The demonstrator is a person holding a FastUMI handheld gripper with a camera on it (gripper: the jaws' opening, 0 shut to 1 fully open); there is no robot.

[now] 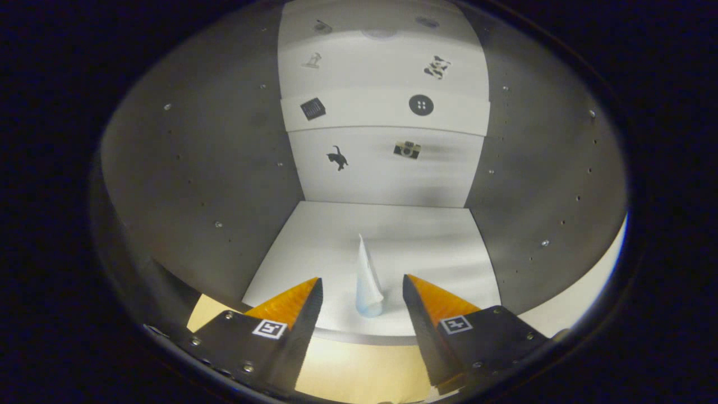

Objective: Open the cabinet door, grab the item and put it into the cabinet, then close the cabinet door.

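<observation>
I look into the open cabinet [224, 168], with grey side walls and a white floor [392, 241]. A small white tube [367, 280], standing upright on its cap with the flat end pointing up, sits on the cabinet floor near its front lip. My gripper [362, 286] is open, and the tube stands in the gap between the fingertips [305, 297], touching neither. The cabinet door is out of sight.
The cabinet's white back wall [387, 168] carries small pictures: a cat, a camera, a button and a dark square. A shelf [387, 112] crosses higher up. Below the cabinet's front lip [364, 335] lies a pale yellow tabletop [359, 370].
</observation>
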